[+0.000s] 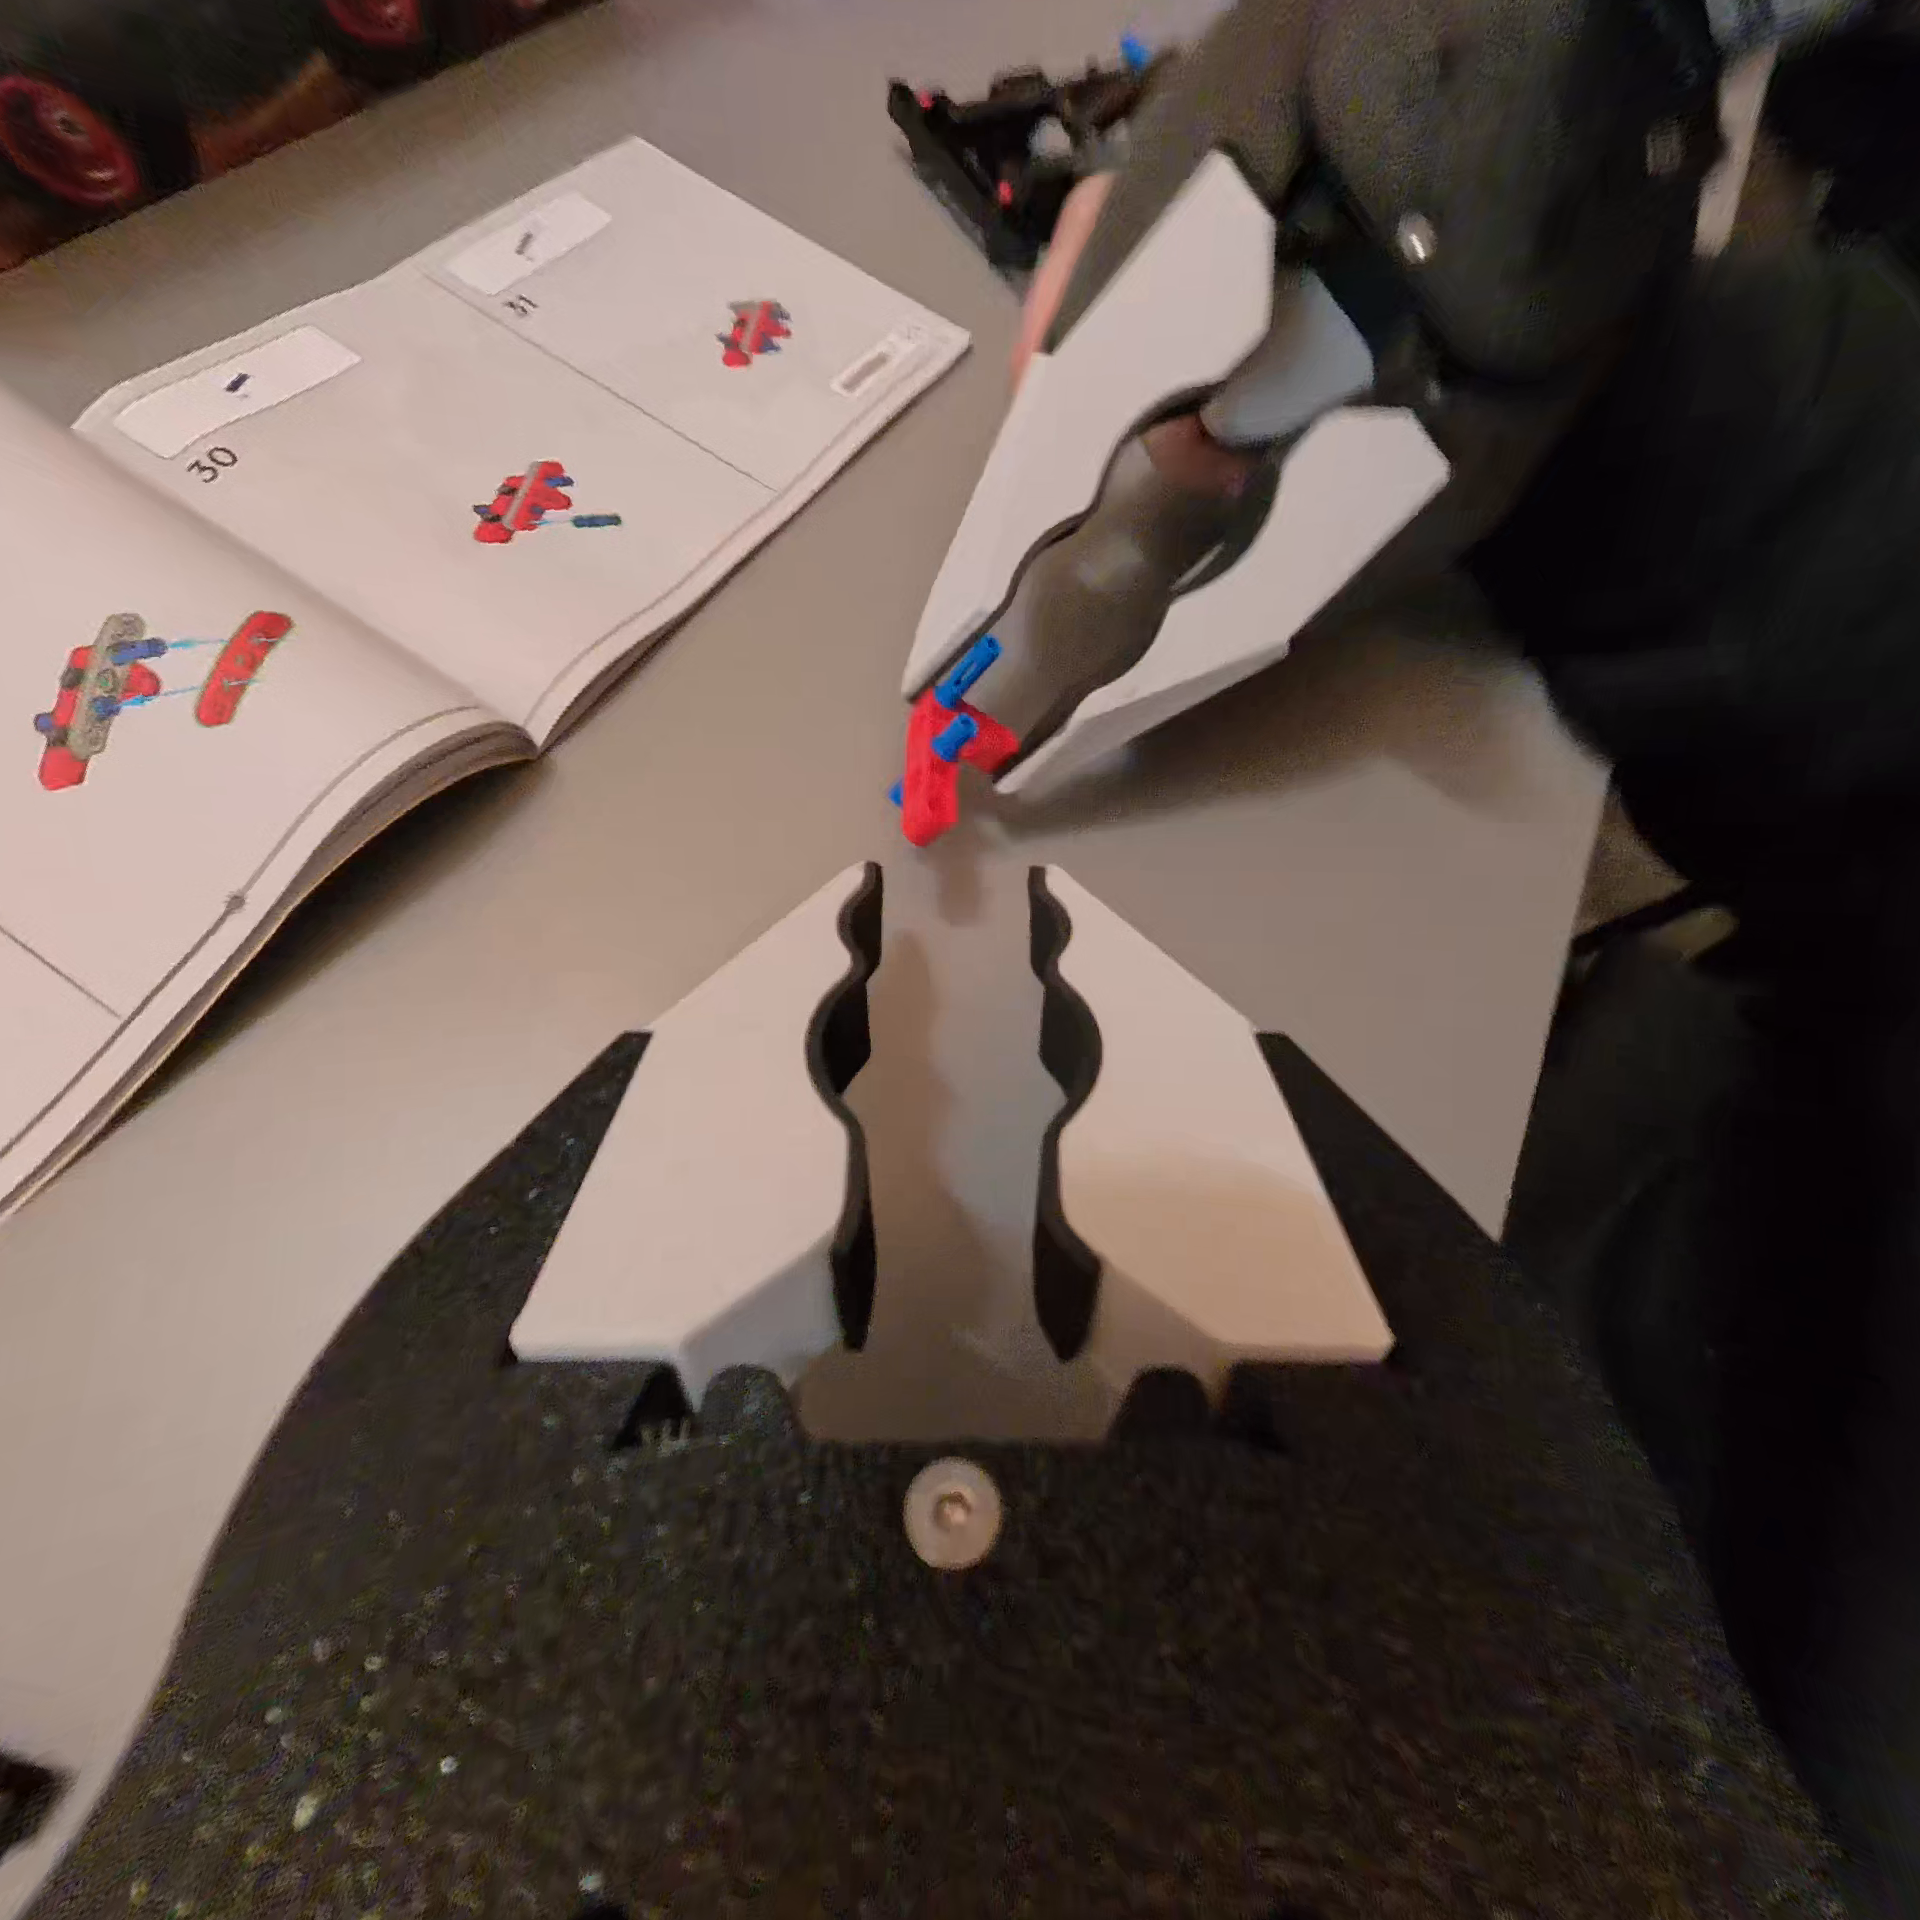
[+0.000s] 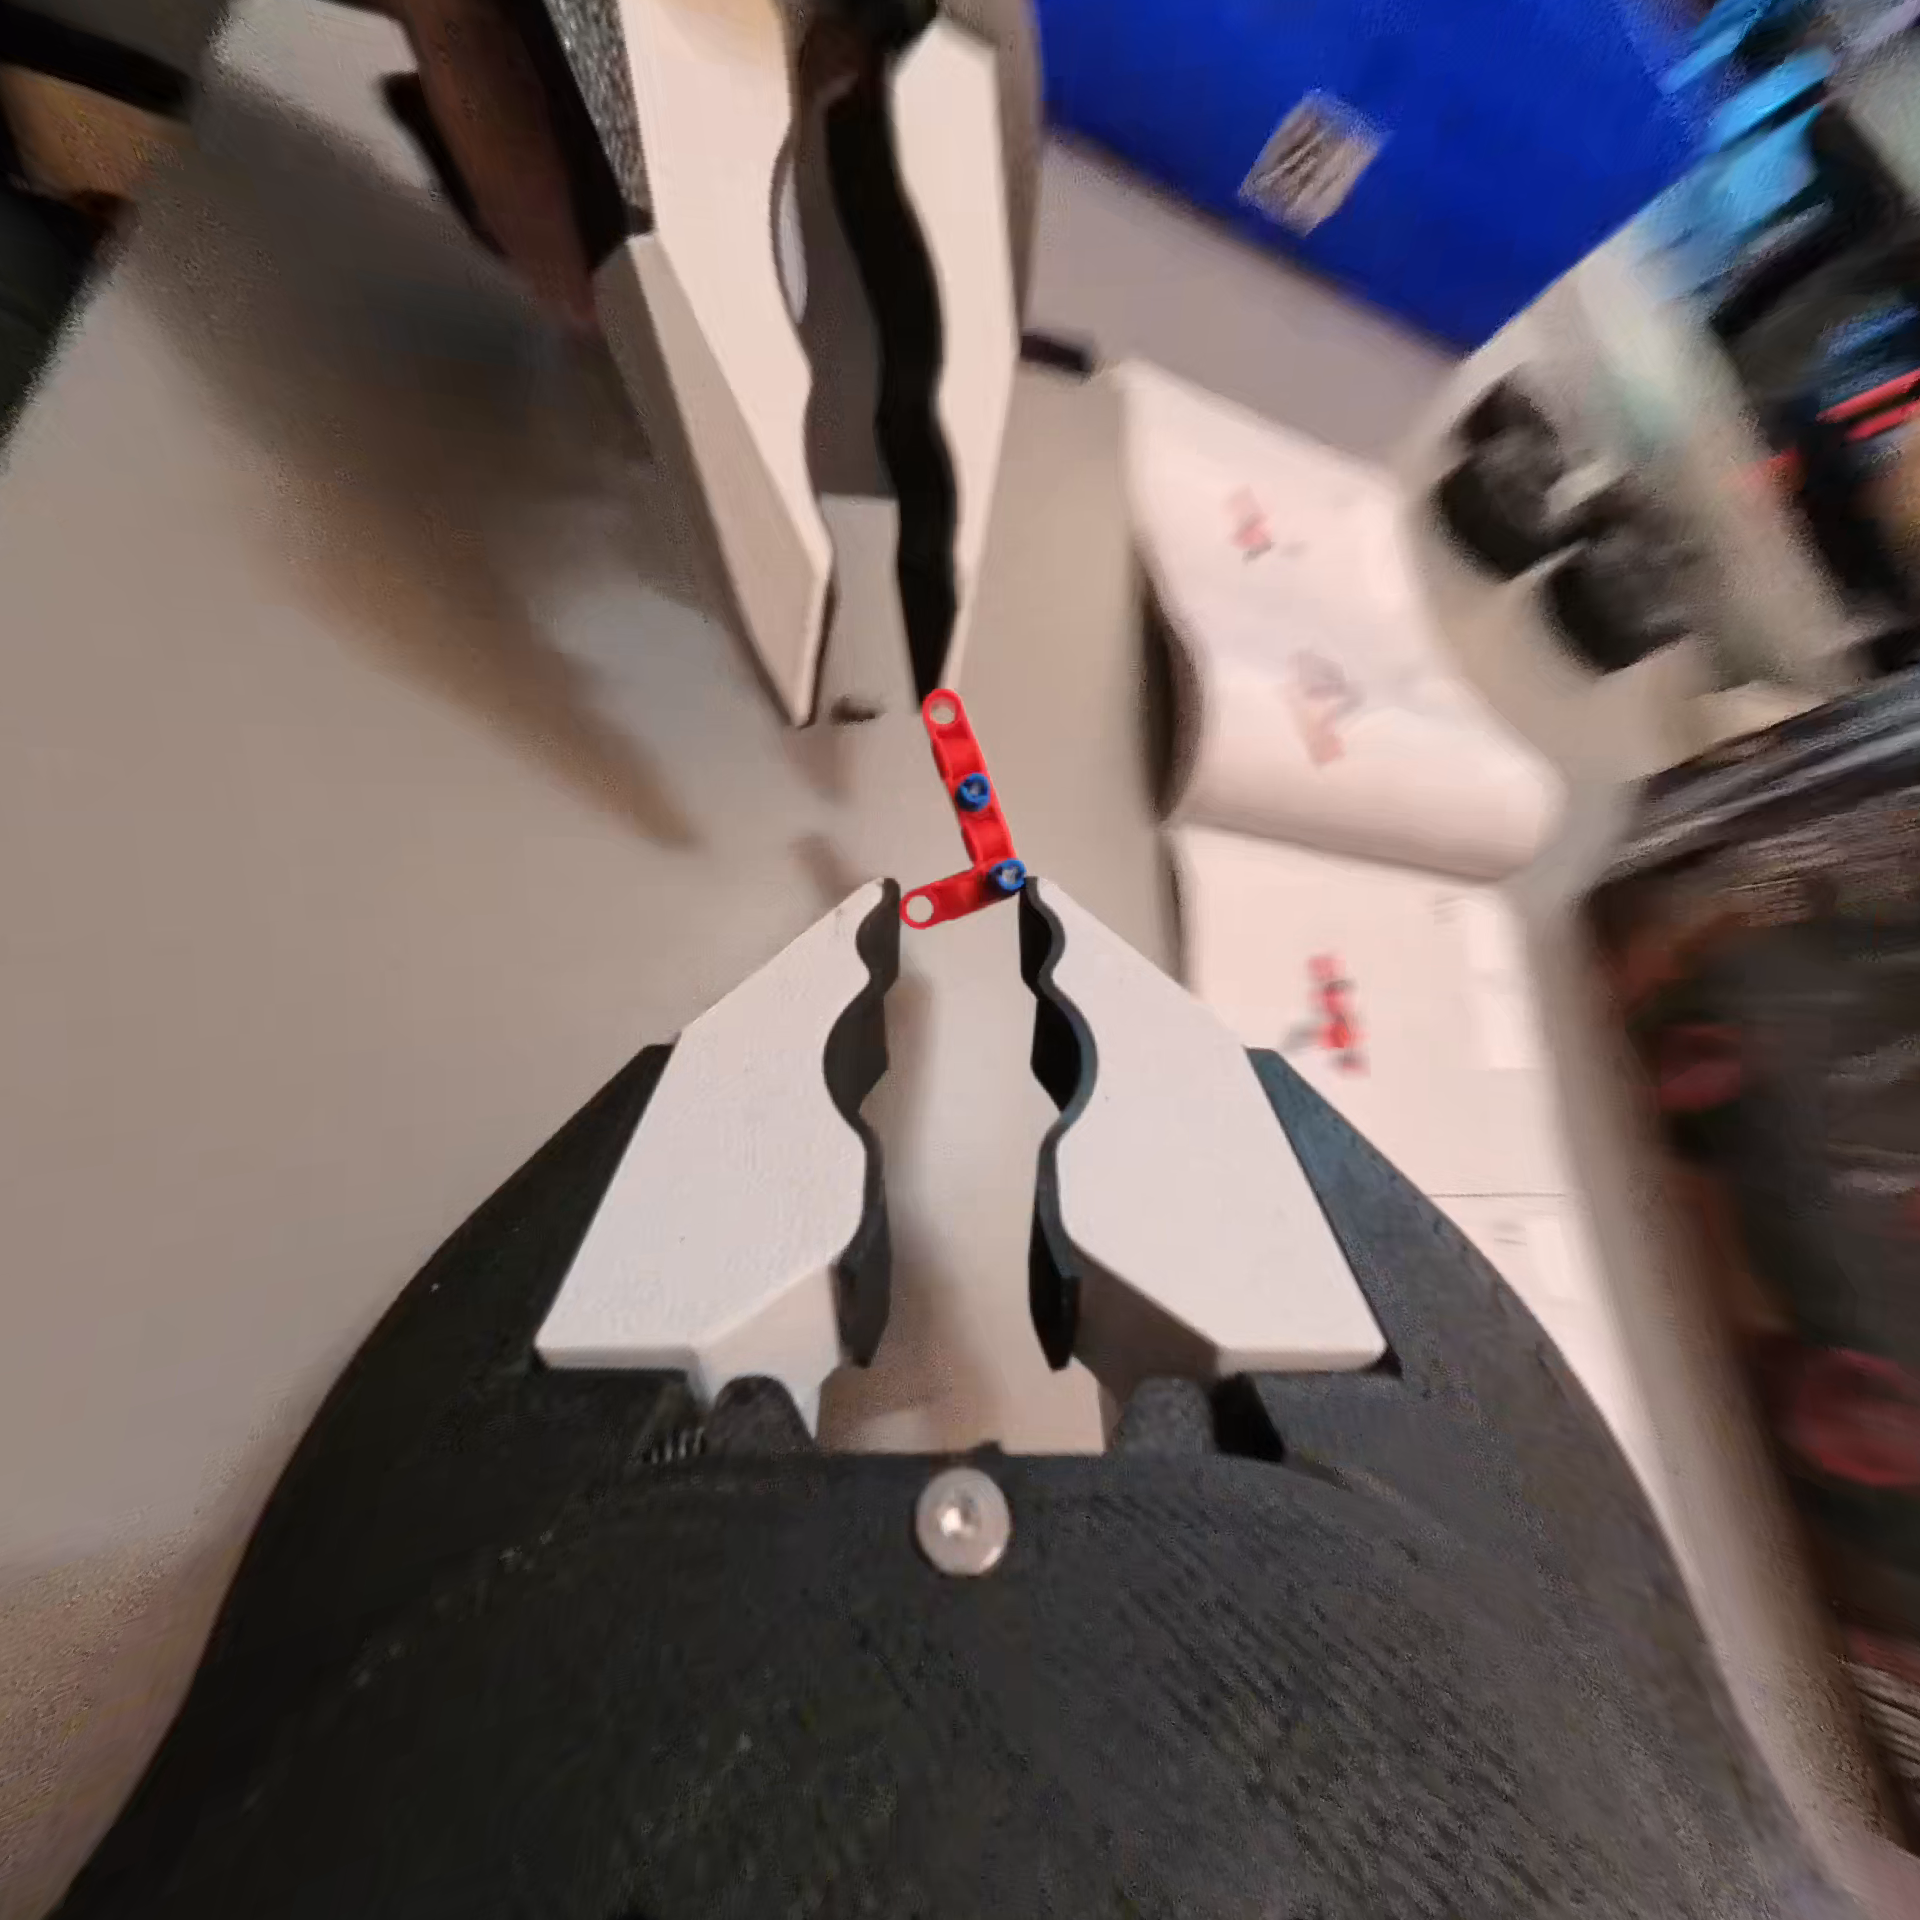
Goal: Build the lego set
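Note:
A red L-shaped Lego beam [image 1: 940,764] with blue pins in it is held at the tips of my right gripper [image 1: 961,732], which reaches in from the upper right, just above the grey table [image 1: 727,831]. In the right wrist view the beam [image 2: 961,821] stands up from my right gripper [image 2: 956,896], whose fingertips are shut on its short arm. My left gripper [image 1: 956,878] is open and empty, its tips a little in front of the beam. It also shows in the right wrist view [image 2: 873,696], pointing at the beam from above.
An open instruction booklet [image 1: 416,468] lies on the table to the left; it shows blurred in the right wrist view [image 2: 1330,644]. A black partly built Lego assembly [image 1: 997,156] sits at the back. Red wheels [image 1: 62,135] lie far left. A blue box [image 2: 1351,156] stands behind. Only a small space, under 4 cm, lies between the two pairs of fingers. My right tips are roughly 25 centimetres from the black partly built Lego assembly [image 1: 997,156].

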Demonstrator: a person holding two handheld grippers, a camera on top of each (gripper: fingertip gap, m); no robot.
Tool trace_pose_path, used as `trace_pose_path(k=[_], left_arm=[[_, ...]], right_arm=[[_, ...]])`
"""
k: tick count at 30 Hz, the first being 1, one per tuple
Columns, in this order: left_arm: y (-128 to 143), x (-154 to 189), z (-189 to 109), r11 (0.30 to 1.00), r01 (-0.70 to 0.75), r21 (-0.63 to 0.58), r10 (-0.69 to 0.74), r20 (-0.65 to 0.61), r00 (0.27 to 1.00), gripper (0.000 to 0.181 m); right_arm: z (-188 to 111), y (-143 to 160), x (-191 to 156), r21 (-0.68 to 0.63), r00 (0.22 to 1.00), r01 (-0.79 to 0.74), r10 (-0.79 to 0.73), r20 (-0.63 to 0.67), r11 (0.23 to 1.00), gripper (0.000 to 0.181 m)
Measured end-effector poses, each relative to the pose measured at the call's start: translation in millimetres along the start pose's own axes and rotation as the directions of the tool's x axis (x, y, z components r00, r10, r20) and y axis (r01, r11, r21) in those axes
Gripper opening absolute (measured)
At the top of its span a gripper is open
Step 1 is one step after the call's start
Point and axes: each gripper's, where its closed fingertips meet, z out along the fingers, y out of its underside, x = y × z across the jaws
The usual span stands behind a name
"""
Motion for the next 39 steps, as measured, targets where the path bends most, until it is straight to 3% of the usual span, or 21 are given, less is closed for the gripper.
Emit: trace_pose_path(k=[1,4,8,11,14,16,18,20,22,24,27,35,39], left_arm=[[-5.9,1.2,-1.7,0.999,0.030,0.033,-0.029,-0.019,0.999,0.029],[-22.6,-4.1,-7.2,0.991,0.077,0.108,-0.076,-0.012,0.997,0.031],[-39.6,-9.4,-13.1,0.982,0.095,0.165,-0.094,-0.013,0.996,0.034],[-40.7,-11.6,-14.3,0.983,0.089,0.163,-0.088,-0.015,0.996,0.028],[-40.5,-9.8,-15.3,0.983,0.067,0.170,-0.064,-0.028,0.998,0.006],[-39.6,-9.8,-16.0,0.984,0.032,0.174,-0.028,-0.022,0.999,0.006],[-36.3,-10.8,-16.3,0.985,-0.039,0.170,0.040,-0.003,0.999,0.005],[-32.1,-12.9,-17.9,0.979,-0.122,0.166,0.122,0.011,0.992,0.005],[-28.1,-18.1,-20.5,0.963,-0.214,0.164,0.213,0.027,0.977,0.005],[-25.0,-16.9,-23.9,0.947,-0.277,0.164,0.283,-0.010,0.959,0.005],[-27.4,-9.7,-29.2,0.918,-0.340,0.203,0.361,-0.077,0.929,0.005],[-26.2,-16.8,-19.6,0.902,-0.392,0.182,0.411,-0.084,0.908,0.005],[-26.2,-12.5,-17.9,0.899,-0.385,0.207,0.411,-0.101,0.906,0.005]], right_arm=[[-4.0,-8.6,11.9,0.017,0.988,0.083,-0.080,-0.134,0.996,0.021],[-17.0,-27.3,30.0,-0.076,0.825,0.371,-0.366,-0.430,0.926,0.021],[-12.7,-28.6,31.0,-0.231,0.679,0.490,-0.535,-0.503,0.840,0.021],[-14.3,-35.8,32.6,-0.251,0.634,0.511,-0.558,-0.536,0.822,0.021],[-14.2,-39.2,32.4,-0.209,0.653,0.494,-0.519,-0.552,0.844,0.020],[-12.7,-38.7,31.1,-0.185,0.677,0.481,-0.497,-0.543,0.857,0.021],[-9.8,-37.1,27.4,-0.136,0.726,0.457,-0.457,-0.514,0.879,0.020],[-7.8,-36.7,21.1,-0.027,0.827,0.384,-0.357,-0.435,0.923,0.025],[-13.7,-41.7,21.9,0.129,0.928,0.212,-0.157,-0.338,0.969,0.034],[-19.9,-50.0,20.9,0.280,0.987,-0.025,0.068,-0.145,0.960,0.038],[-18.7,-52.9,8.3,0.297,0.954,-0.281,0.232,0.190,0.913,0.036],[1.3,-44.8,7.5,0.234,0.946,-0.272,0.214,0.244,0.933,0.024],[-3.1,-44.9,5.5,0.288,0.936,-0.311,0.238,0.261,0.906,0.023]])
